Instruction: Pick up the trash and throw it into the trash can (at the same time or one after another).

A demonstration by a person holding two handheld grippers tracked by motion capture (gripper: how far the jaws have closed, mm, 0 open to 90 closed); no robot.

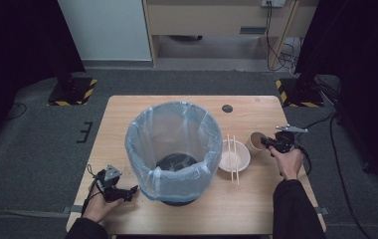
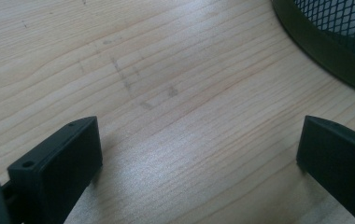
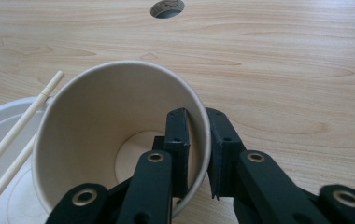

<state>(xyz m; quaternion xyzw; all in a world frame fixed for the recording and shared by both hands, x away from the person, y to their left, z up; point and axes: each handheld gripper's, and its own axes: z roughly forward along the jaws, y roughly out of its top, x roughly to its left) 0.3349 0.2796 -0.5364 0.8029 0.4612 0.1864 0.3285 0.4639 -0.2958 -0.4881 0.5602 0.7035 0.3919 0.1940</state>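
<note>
High view: paper cup (image 1: 256, 141) on the worktop (image 1: 127, 114) at far right, just beside the white bowl (image 1: 241, 160) with chopsticks (image 1: 233, 158), right claw (image 1: 267, 143) at its rim; lined bin (image 1: 173, 149) lies to its left, left claw (image 1: 133, 189) by the bin's base.
Left claw view: left claw (image 2: 199, 149) spread, nothing between, over bare wood.
Right claw view: right claw (image 3: 199, 140) pinching the paper cup (image 3: 101, 126) wall, one jaw inside, one outside; cup mouth tilted toward the camera.

One bin (image 1: 173, 149), one bowl (image 1: 240, 160), two chopsticks (image 1: 233, 158), one cup (image 1: 255, 141)
</note>
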